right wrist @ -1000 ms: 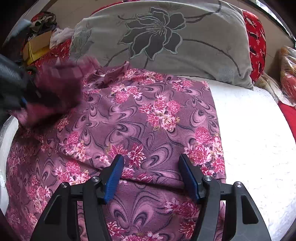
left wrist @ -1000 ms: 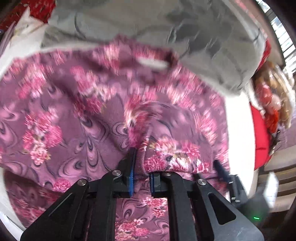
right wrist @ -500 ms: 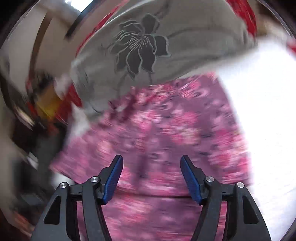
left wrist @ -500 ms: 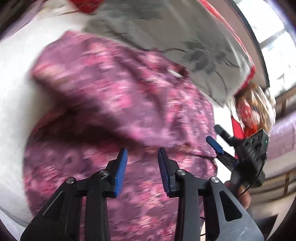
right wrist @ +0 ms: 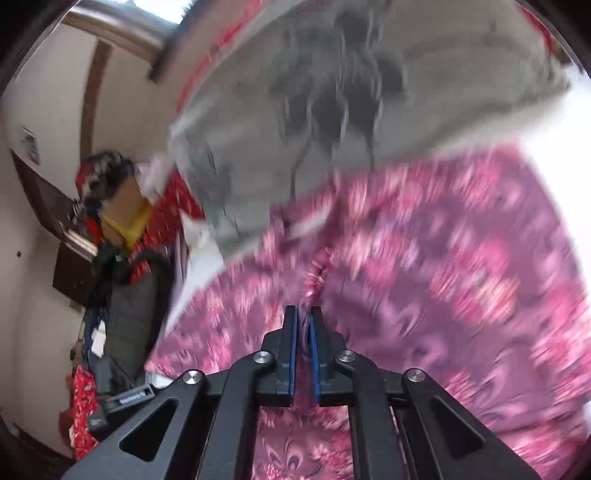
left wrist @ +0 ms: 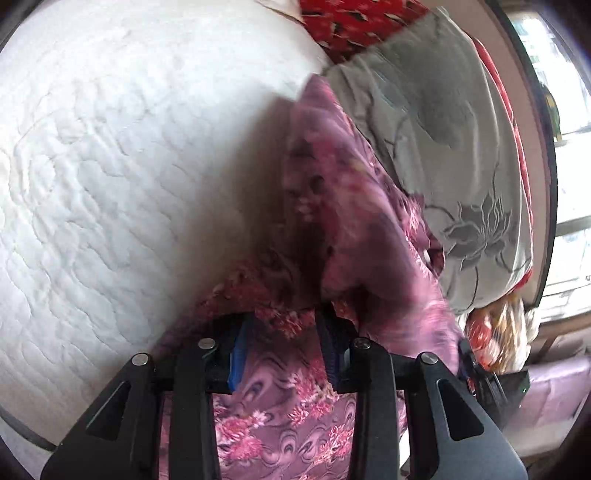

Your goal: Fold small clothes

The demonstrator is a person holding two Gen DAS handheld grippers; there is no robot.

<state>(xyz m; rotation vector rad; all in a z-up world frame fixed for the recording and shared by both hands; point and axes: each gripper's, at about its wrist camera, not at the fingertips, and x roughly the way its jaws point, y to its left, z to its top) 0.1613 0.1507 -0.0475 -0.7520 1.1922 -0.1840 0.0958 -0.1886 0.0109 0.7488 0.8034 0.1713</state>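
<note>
A purple garment with pink flowers (left wrist: 354, 236) lies on a white quilted bed (left wrist: 110, 166). In the left wrist view its near part rises in a fold over my left gripper (left wrist: 284, 332). The jaws stand apart with cloth draped between and over the fingertips. In the right wrist view the garment (right wrist: 443, 277) fills the lower right, blurred. My right gripper (right wrist: 303, 325) is shut on a pinched ridge of the garment, which bunches up just ahead of the fingertips.
A grey pillow with a dark flower print (left wrist: 461, 147) lies at the garment's far edge, also in the right wrist view (right wrist: 351, 92). Red patterned bedding (left wrist: 351, 22) sits behind it. Boxes, bags and clutter (right wrist: 110, 221) stand beside the bed at left.
My left gripper let go of the garment, opened and swung toward the garment's left edge. My right gripper was open over the cloth and has shut on a pinch of it. Both views swung quickly.
</note>
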